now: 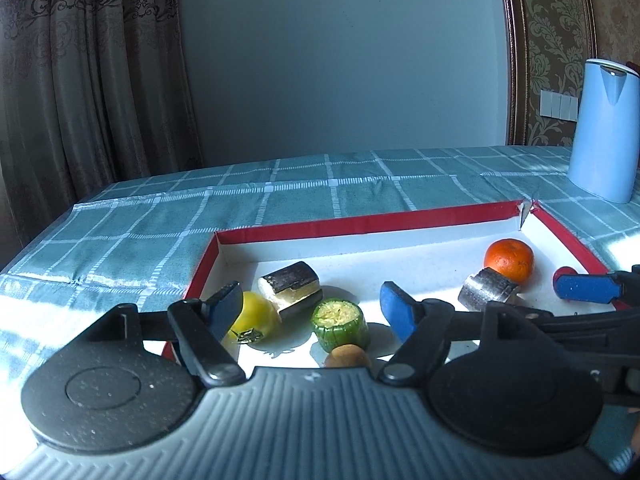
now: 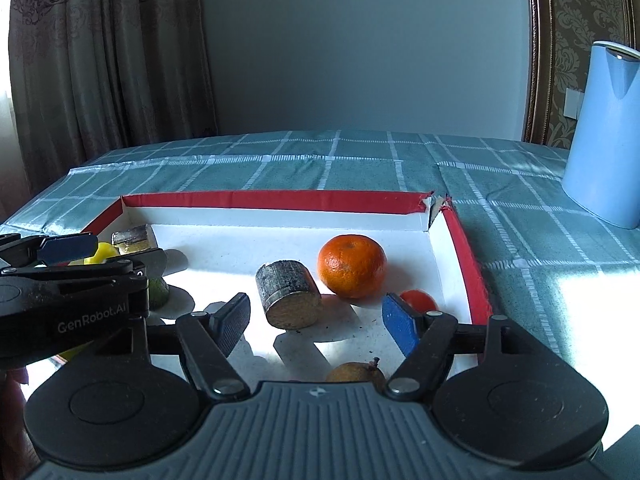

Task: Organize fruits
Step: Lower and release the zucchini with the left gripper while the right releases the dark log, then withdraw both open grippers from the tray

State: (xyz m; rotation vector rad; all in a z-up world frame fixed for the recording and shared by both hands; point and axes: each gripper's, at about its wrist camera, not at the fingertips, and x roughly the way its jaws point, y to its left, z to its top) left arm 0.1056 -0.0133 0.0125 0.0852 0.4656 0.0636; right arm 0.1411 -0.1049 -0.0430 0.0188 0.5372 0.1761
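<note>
Sitting in the red-rimmed box [image 2: 280, 200] mid-frame are an orange [image 2: 352, 266], a green fruit [image 1: 340, 322] and cut chunks [image 2: 288, 294]; both the left gripper [image 1: 316, 312] and the right gripper [image 2: 320, 320] stand apart, empty, over a checked tablecloth [image 1: 300, 196]; a blue kettle [image 1: 604, 128] stands at right.

We look from each wrist forward and slightly downward, close over the red-rimmed tray [image 1: 360, 222]. Both views share its orange [image 2: 352, 266] and the blue kettle [image 1: 604, 132].

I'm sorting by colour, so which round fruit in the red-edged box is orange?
The large orange mandarin near the box's far right corner; the small round tomato beside it is red, and the round fruit at left is yellow.
</note>
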